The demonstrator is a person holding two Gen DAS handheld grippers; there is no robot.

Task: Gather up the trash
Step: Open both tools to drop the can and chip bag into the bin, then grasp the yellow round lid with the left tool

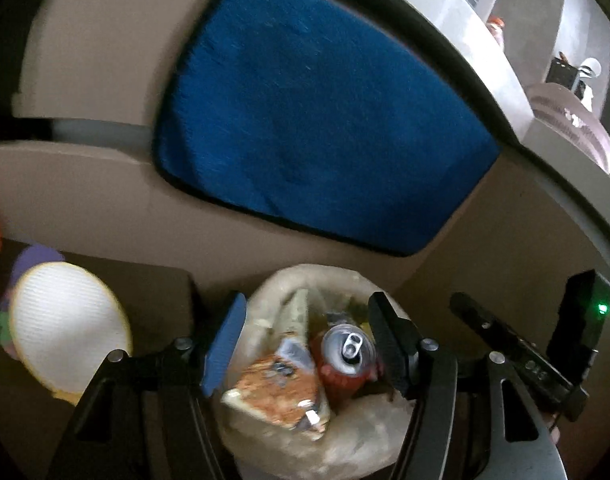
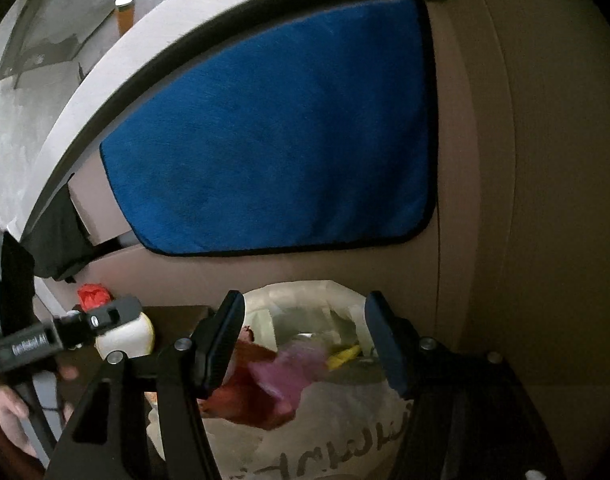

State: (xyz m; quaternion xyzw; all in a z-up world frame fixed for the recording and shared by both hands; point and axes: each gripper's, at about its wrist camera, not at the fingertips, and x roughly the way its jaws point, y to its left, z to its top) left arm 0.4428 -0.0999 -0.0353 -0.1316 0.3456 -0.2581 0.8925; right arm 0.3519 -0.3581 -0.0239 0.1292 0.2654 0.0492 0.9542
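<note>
both grippers, left gripper (image 1: 305,340) and right gripper (image 2: 305,340), hang spread and empty over the plastic bag (image 2: 345,420) — thin, floppy, light; i'd pinch its rim.

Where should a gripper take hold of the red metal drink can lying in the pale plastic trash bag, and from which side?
Probably grip the red metal drink can across its round side wall just under the silver top, coming from above. It stands nearly upright in the pale plastic trash bag, top facing up, with a snack wrapper pressed against one side.
</note>
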